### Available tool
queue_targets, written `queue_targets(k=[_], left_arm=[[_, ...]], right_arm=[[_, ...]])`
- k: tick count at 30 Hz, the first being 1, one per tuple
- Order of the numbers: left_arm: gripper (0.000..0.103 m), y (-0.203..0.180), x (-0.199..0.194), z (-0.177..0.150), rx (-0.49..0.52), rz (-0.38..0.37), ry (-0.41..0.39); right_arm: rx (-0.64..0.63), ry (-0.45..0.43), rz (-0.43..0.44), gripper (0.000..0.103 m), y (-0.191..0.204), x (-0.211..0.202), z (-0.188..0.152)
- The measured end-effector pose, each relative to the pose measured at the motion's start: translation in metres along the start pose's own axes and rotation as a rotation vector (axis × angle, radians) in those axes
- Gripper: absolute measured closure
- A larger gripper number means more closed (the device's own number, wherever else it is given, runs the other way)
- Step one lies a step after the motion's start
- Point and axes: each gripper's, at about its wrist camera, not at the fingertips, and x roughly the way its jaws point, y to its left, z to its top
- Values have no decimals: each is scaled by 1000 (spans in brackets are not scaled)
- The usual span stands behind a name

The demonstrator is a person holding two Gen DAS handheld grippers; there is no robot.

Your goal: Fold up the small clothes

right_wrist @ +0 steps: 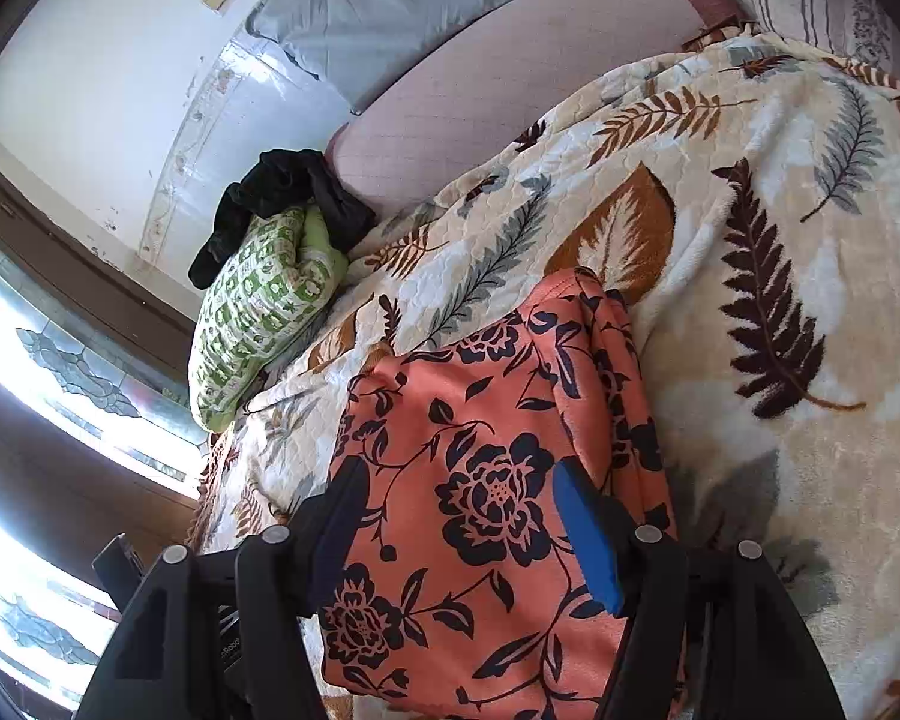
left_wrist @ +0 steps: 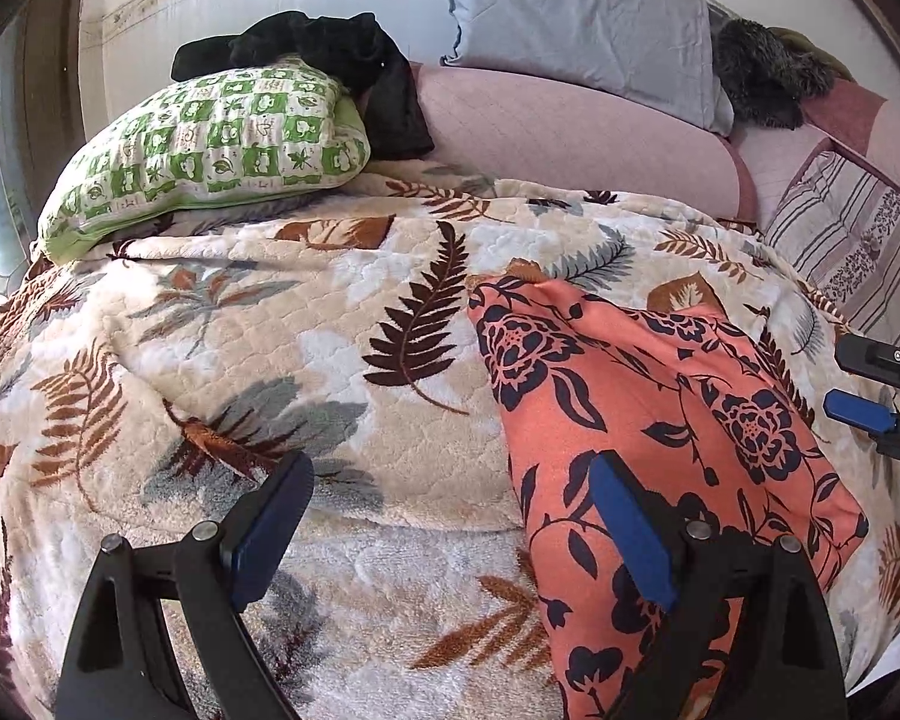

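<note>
Garment (left_wrist: 660, 420) folded on leaf blanket (left_wrist: 330, 324); bed.

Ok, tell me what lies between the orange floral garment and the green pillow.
Only the leaf-print blanket lies between the garment and pillow, clearest in the left wrist view.

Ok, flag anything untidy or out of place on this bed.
The folded orange floral garment lies neat on the leaf-print blanket. Only a black garment looks out of place, heaped crumpled over the green checked pillow.
</note>
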Motion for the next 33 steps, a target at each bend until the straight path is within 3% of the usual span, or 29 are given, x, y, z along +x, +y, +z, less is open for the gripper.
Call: queue_targets(k=[22, 30, 33], left_arm=[[10, -9, 7, -2, 33, 2, 19], [10, -10, 16, 12, -39, -172, 109], [10, -22, 31, 25, -1, -237, 184]], right_arm=[[-24, 11, -29, 35, -8, -4, 0], [62, 51, -67, 35, -45, 0, 6], [129, 49, -32, 33, -65, 1, 10]])
